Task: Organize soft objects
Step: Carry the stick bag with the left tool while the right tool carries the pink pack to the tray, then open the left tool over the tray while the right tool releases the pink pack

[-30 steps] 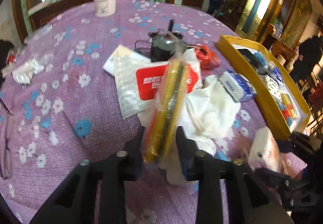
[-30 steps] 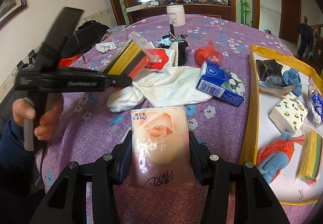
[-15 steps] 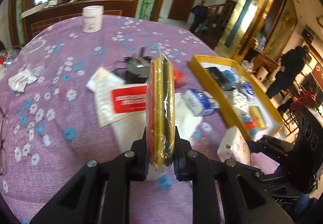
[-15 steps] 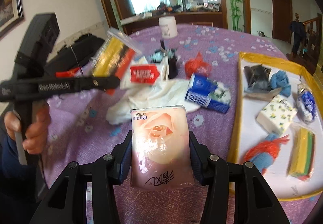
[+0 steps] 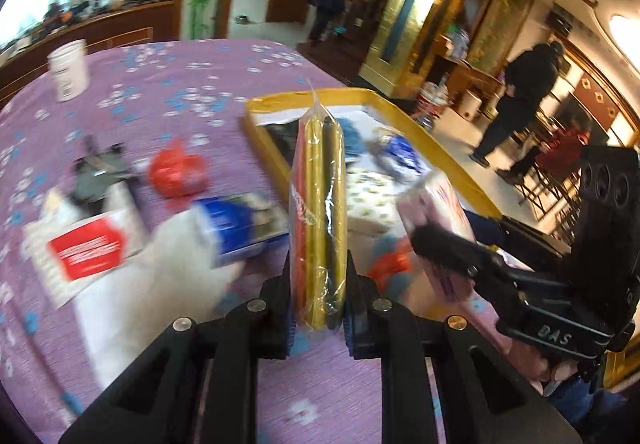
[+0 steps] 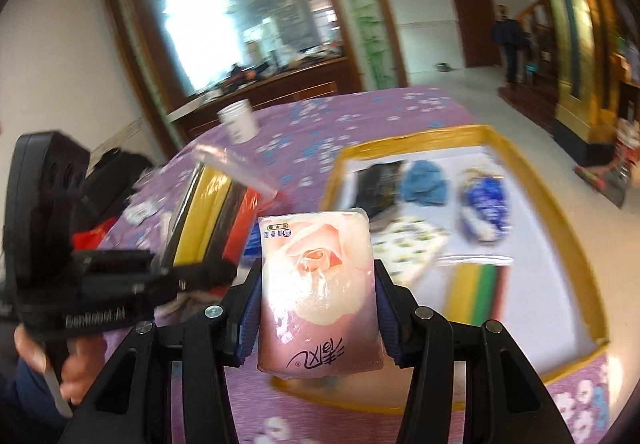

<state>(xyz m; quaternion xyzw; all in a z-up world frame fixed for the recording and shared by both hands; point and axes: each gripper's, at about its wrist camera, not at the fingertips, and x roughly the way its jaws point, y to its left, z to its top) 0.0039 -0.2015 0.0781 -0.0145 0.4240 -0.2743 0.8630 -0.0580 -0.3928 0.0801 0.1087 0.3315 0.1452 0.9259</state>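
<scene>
— What has each hand got?

— The left gripper [image 5: 318, 300] is clamped tight on a clear bag of cloths [image 5: 320, 219], thin coloured layers in red, yellow and dark green standing on edge between the pads. The right gripper [image 6: 318, 318] has its jaws partway closed on a pink tissue pack [image 6: 318, 292] with a rose printed on it; the pads press on both sides of the pack.

— Where are they, over the table?

— Both are held up in the air above the purple flowered tablecloth [image 5: 180, 83], side by side. From the right wrist view the bag of cloths sits just left of the tissue pack, and the yellow tray [image 6: 560, 199] lies beyond and to the right.

— What is already in the tray?

— A dark packet [image 6: 378, 183] at the far end, a blue cloth [image 6: 424, 181] next to it, a blue and white bag [image 6: 486, 203], a white pack with small yellow dots [image 6: 408, 244], and a second bundle of striped cloths [image 6: 476, 294] nearer the front.

— And still out on the table?

— A red plastic bag [image 5: 178, 171], a blue tissue packet [image 5: 236, 228] lying on a white cloth [image 5: 160, 284], a white pouch with a red label [image 5: 86, 250], and a white tub [image 5: 70, 69] at the far side. It is all rather blurred.

— Anyone else around?

— A person in dark clothes [image 5: 524, 99] stands off to the right, beyond the tray.
</scene>
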